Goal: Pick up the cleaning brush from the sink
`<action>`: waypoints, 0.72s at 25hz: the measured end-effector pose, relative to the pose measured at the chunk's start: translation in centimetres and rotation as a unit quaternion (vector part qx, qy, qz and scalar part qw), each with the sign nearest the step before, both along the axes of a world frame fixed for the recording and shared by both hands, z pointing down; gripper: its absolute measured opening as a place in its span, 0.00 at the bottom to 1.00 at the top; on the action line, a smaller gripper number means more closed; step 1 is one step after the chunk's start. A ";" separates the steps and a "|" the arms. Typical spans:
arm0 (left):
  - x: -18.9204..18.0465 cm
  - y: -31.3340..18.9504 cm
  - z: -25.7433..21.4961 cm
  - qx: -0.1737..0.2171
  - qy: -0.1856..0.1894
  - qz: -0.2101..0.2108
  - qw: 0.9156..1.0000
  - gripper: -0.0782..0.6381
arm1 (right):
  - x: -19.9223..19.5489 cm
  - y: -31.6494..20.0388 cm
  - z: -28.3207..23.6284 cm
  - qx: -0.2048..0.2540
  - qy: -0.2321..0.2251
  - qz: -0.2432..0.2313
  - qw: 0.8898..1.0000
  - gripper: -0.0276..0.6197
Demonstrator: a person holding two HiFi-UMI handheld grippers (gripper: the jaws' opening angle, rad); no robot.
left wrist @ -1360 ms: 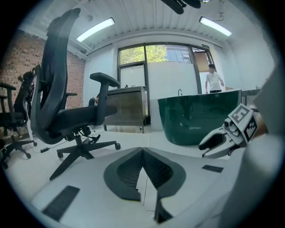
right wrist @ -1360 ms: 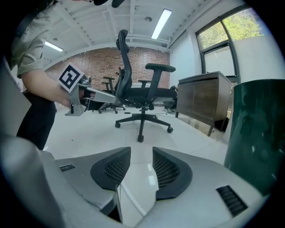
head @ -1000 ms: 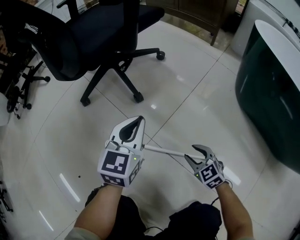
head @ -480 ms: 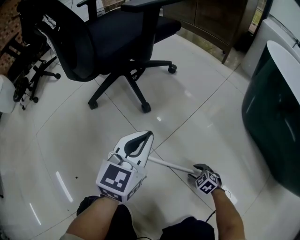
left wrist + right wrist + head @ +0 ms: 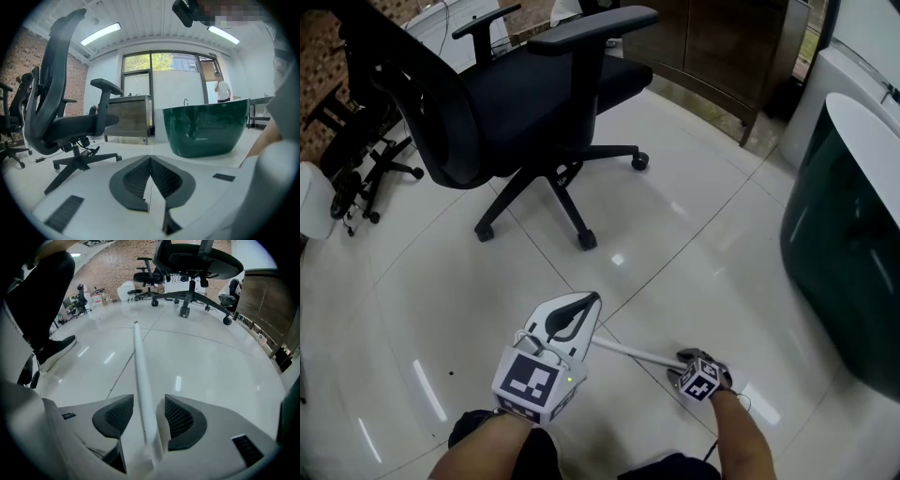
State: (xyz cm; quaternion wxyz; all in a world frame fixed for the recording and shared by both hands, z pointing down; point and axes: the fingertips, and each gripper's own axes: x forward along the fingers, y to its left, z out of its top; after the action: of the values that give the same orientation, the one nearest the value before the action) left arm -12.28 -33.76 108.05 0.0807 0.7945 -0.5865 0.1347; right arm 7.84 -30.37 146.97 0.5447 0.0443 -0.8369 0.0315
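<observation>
Glossy white floor fills the head view, with a black chair on it at the far left and a dark green basin, probably the sink, at the right edge.

The left tongs are pressed fully together and hold nothing. The right tongs are closed on a thin white rod, which is held clear of the floor and points toward the left tongs. I take it for the brush's handle, though no view shows bristles.

If so, the pick-up looks done and the rod is being carried well apart from the basin. The next move calls for a steady grip.

Only the right gripper view shows the rod between the pads and a shoe. Only the left gripper view shows a distant person.
</observation>
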 end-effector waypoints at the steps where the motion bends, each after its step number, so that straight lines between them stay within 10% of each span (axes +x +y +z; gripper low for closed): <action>1: 0.1 -0.1 0.0 0.000 -0.001 0.001 1.000 0.12 | 0.0 0.0 0.1 -0.005 0.000 -0.003 1.000 0.34; 18: 1.2 -0.5 -0.2 -0.003 0.003 0.004 1.000 0.12 | -0.4 1.7 0.0 -0.047 0.024 0.010 0.999 0.16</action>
State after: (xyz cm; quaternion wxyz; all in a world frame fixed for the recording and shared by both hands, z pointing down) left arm -11.13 -34.28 107.88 0.0840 0.7972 -0.5824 0.1346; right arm 7.40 -28.68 146.97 0.5654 0.0274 -0.8209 0.0754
